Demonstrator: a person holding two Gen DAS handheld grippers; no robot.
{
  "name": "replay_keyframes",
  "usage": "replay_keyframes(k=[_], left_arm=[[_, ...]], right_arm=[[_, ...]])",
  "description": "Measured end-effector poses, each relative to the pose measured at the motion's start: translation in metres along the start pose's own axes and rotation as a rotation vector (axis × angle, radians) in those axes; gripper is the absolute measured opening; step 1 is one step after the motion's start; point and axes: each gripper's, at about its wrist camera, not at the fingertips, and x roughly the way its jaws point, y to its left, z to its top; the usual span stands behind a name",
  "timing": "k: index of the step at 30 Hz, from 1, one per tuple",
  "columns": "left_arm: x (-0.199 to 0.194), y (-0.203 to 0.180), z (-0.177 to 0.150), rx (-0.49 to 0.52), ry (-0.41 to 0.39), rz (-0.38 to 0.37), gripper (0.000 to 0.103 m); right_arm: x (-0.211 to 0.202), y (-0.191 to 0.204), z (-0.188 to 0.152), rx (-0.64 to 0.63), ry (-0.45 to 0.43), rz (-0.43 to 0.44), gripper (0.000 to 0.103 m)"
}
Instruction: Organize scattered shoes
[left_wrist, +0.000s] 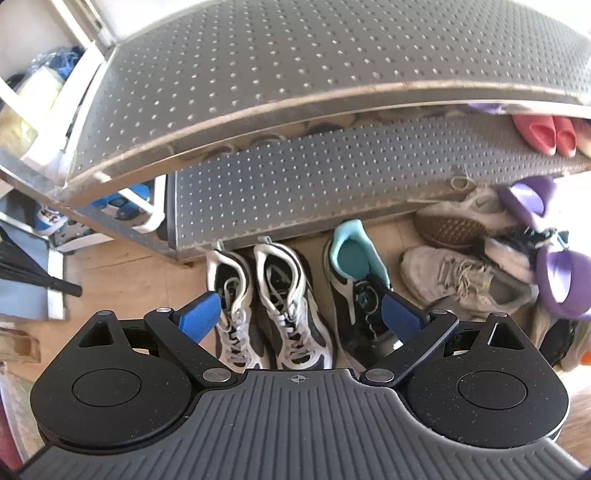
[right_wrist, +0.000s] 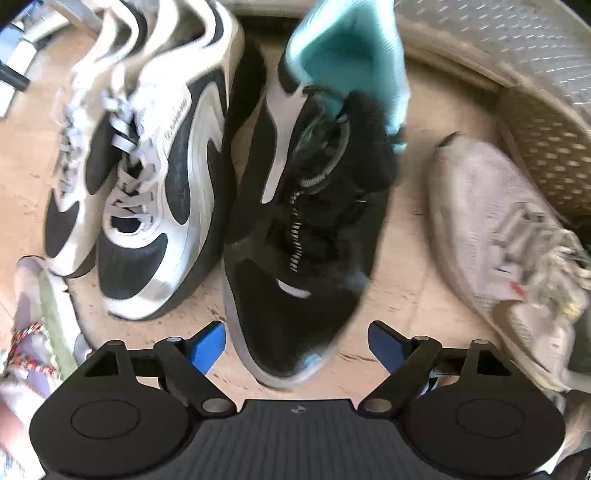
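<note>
While both grippers gape — right gripper (right_wrist: 297, 341) straddles black-teal sneaker (right_wrist: 303, 221).

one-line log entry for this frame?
phase: shoe lineup | left gripper: open, empty | right gripper: open, over black-teal sneaker toe | black-white pair: side by side by rack

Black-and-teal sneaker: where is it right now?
On the floor before the shoe rack, between the white-and-black pair on its left and a grey sneaker on its right; black-and-teal sneaker centred in the right wrist view.
</note>
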Motion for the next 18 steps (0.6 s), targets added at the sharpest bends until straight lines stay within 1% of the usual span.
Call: replay_keyframes(k=[1,3,4,5,6,7,9,12,13,16,18], left_arm=[[-0.001,-0.002,0.001,0.002,-0.004,0.002,0.097],[-0.002,-0.007,0.004,0.006,-0.011,0.007,0.097],[-0.004,-0.012,0.006,0.011,-0.017,0.009,0.097],[-0.005,-0.015,0.008,0.014,-0.022,0.009,0.097],[-0.005,-0.021,0.009,0.025,-0.025,0.005,0.097],[-0.005,-0.028,0.011,0.035,-0.028,0.002,0.097],[-0.006,-0.040,0.015,0.057,-0.033,-0.005,0.097],[-0.001,-0.053,0.018,0.084,-0.027,-0.003,0.097],[0.002,-0.055,0.018,0.092,-0.022,0.001,0.097],[0.010,-0.064,0.020,0.117,-0.007,0.010,0.098],[0.015,-0.070,0.022,0.134,0.003,0.017,0.098]], right_arm=[[-0.012,-0.011,-0.005,0.015,-0.033,0.009,0.085],[-0.035,-0.035,-0.015,0.047,-0.105,0.017,0.072],[-0.045,-0.049,-0.018,0.068,-0.136,-0.002,0.056],[-0.052,-0.061,-0.019,0.088,-0.156,-0.029,0.036],[-0.059,-0.075,-0.020,0.113,-0.176,-0.066,0.031],[-0.065,-0.092,-0.020,0.134,-0.191,-0.094,0.028],[-0.081,-0.121,-0.022,0.179,-0.234,-0.138,0.028],[-0.079,-0.146,-0.014,0.214,-0.251,-0.134,0.030],[-0.078,-0.147,-0.013,0.218,-0.261,-0.131,0.033],[-0.065,-0.138,-0.003,0.176,-0.259,-0.112,0.033],[-0.051,-0.121,0.008,0.069,-0.250,-0.133,0.033]])
